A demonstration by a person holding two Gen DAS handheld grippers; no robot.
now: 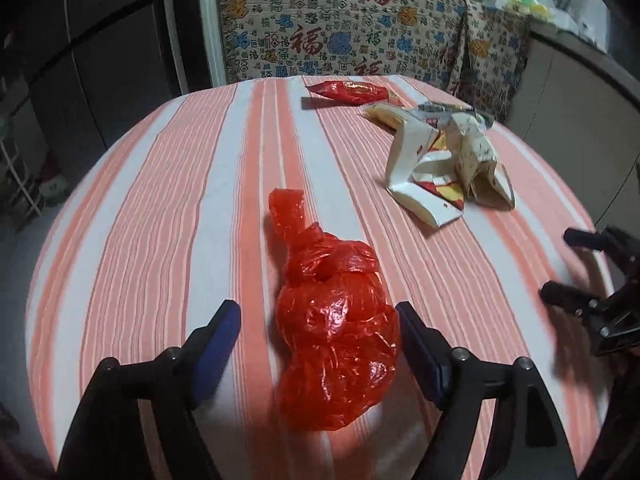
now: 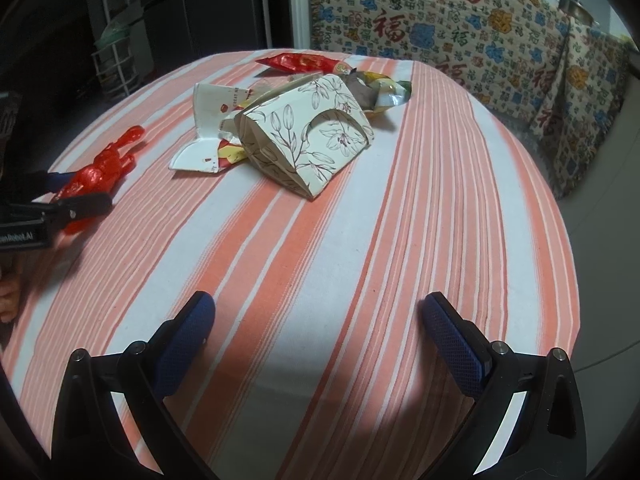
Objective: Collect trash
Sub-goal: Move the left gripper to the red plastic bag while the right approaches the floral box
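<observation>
A knotted red plastic bag (image 1: 336, 340) lies on the striped tablecloth (image 1: 160, 200), between the fingers of my left gripper (image 1: 316, 308). Its jaws stand wide, and the left pad is well clear of the bag. The right wrist view shows the same bag (image 2: 100, 172) and left gripper (image 2: 89, 189) at the left edge. Farther back lie a torn white carton (image 1: 412, 168), a flattened floral paper box (image 2: 312, 132), a red snack wrapper (image 1: 348, 92) and a yellow-green wrapper (image 2: 386, 92). My right gripper (image 2: 319, 300) is open over bare cloth with nothing between its fingers.
The round table drops off at its curved edge (image 2: 560, 240) on all sides. Behind it stands furniture draped in a patterned cloth (image 1: 340, 28). A dark cabinet and a white wire rack (image 2: 112, 60) are at the left. A hand (image 2: 8, 300) shows at the left edge.
</observation>
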